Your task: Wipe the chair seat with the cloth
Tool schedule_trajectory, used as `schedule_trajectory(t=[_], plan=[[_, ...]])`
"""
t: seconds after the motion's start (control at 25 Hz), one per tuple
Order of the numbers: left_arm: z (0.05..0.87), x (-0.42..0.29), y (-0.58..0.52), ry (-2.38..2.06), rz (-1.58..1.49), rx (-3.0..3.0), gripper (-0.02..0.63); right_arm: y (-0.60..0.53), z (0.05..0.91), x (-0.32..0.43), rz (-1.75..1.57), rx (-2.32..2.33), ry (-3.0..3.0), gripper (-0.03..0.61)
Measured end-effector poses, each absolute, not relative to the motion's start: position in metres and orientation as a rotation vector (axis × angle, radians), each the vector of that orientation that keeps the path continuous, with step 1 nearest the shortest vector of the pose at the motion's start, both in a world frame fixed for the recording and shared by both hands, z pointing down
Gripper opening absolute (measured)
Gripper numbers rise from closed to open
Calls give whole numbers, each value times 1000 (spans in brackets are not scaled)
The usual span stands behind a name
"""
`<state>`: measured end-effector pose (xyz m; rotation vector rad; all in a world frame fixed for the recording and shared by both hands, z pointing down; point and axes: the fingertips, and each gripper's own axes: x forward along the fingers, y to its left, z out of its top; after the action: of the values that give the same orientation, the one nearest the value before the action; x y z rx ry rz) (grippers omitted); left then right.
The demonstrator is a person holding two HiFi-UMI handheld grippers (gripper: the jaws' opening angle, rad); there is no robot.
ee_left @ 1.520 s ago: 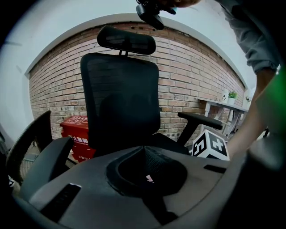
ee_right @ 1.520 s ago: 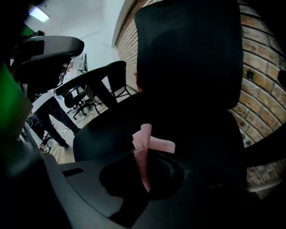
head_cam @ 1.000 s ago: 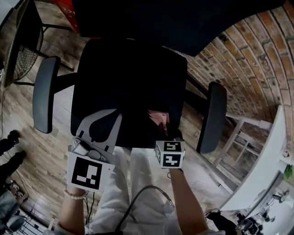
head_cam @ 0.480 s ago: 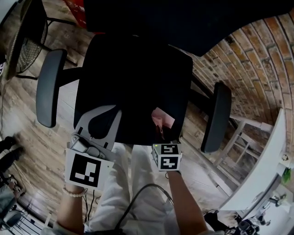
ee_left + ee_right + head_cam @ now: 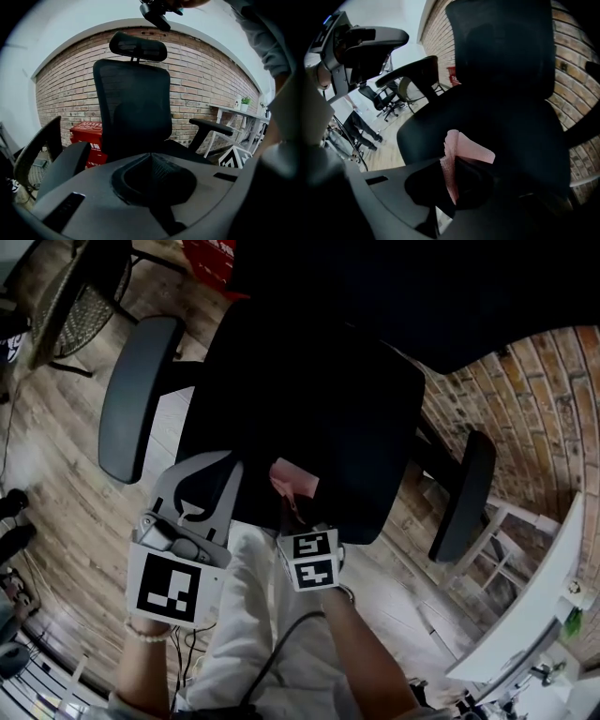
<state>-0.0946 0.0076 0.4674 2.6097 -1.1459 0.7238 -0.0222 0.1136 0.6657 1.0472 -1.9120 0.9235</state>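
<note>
- Since a second ago, the right gripper point(image 5: 289, 512) has slid leftward along the front edge of the chair seat point(image 5: 319, 399), carrying the pink cloth point(image 5: 292, 482) with it.
- Only the right gripper view shows its jaws clamped on the cloth's fold.
- Beside it, the left gripper point(image 5: 214, 470) hovers at the seat's front-left, jaws pressed together and empty.

Head view looks down; gripper views closely face the chair point(image 5: 309, 409).

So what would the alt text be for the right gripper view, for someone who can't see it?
The right gripper, seen from just behind its jaws, pinches a pink cloth at the front of a black office chair seat. The chair's tall backrest rises behind, with a brick wall to the right.
</note>
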Motion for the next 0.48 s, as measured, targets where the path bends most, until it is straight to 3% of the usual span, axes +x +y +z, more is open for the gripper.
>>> schedule_trajectory(t=[0.48], plan=[[468,-142,3,-1230,740,2549,18,117,655,-155,846,720,-2094,55]])
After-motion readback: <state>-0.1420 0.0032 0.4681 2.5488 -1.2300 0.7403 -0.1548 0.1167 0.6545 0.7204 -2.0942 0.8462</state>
